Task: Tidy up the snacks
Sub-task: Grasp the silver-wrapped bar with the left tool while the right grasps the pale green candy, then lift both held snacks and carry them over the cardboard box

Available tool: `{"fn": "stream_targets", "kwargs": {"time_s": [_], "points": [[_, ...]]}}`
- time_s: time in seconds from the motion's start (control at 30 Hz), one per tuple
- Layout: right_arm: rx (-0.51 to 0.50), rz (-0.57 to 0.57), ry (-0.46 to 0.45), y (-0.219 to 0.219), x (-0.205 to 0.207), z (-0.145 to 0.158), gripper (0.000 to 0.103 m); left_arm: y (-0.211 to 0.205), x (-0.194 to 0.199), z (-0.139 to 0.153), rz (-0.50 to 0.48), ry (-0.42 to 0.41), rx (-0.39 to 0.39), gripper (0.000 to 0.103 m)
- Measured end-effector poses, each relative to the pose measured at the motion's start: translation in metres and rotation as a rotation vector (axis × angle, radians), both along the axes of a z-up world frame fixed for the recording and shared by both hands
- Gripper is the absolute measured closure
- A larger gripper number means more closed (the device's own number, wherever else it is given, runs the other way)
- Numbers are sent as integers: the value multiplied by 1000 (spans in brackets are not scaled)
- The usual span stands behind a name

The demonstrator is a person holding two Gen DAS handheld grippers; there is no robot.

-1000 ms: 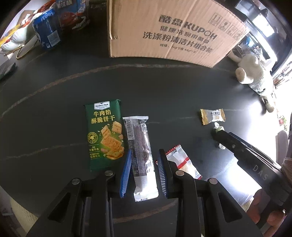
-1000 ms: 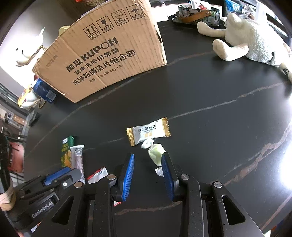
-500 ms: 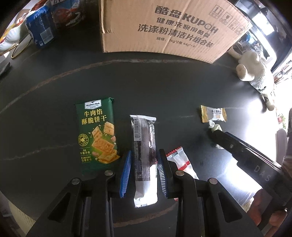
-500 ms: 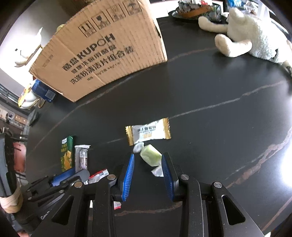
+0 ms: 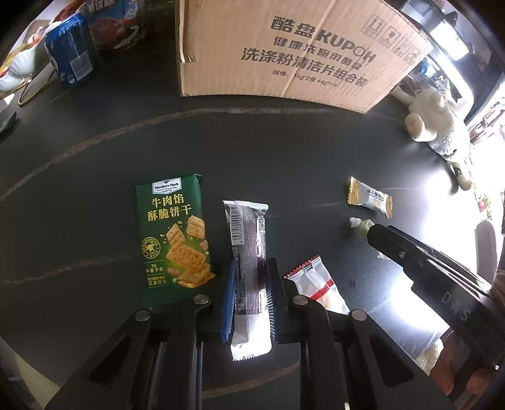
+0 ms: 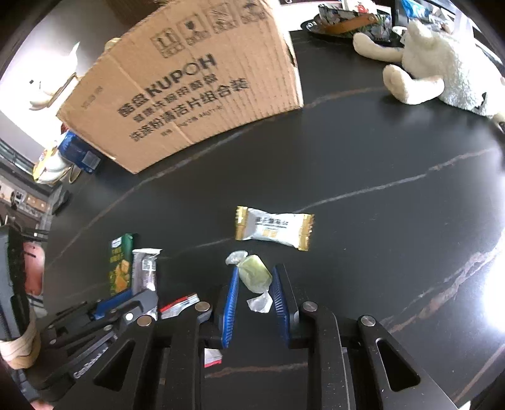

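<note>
My left gripper (image 5: pixel 251 299) is shut on a long clear-wrapped dark snack bar (image 5: pixel 247 239) lying on the black table. A green cracker pack (image 5: pixel 173 236) lies just left of it and a red-and-white sachet (image 5: pixel 315 284) just right. My right gripper (image 6: pixel 254 299) has its blue pads on both sides of a green twist-wrapped candy (image 6: pixel 254 276), touching or nearly touching it. A white-and-gold candy bar (image 6: pixel 273 227) lies just beyond it. The right gripper also shows in the left wrist view (image 5: pixel 371 231).
A large cardboard box (image 5: pixel 284 53) stands at the back of the table. A blue can (image 5: pixel 71 55) and snack packs stand to its left. A white plush toy (image 6: pixel 442 69) and a bowl (image 6: pixel 350 20) lie at the far right.
My left gripper has moved forward along the snack bar and closed on it. My right gripper has moved forward around the green candy and narrowed.
</note>
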State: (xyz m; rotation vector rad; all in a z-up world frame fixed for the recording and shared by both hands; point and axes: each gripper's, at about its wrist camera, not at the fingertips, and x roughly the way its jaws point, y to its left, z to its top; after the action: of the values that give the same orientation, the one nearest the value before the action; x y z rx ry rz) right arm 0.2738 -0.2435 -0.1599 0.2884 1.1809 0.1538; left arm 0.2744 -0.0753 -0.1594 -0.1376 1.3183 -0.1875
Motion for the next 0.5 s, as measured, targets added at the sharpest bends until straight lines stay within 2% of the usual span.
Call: {"fn": "stream_targets", "kwargs": {"time_s": [0.2, 0.5], "points": [[-13, 32, -21, 13, -9, 11, 81, 8, -6, 9, -5, -21, -21, 84], [0, 37, -66, 16, -21, 33, 81, 13, -15, 45, -42, -109, -39, 84]]}}
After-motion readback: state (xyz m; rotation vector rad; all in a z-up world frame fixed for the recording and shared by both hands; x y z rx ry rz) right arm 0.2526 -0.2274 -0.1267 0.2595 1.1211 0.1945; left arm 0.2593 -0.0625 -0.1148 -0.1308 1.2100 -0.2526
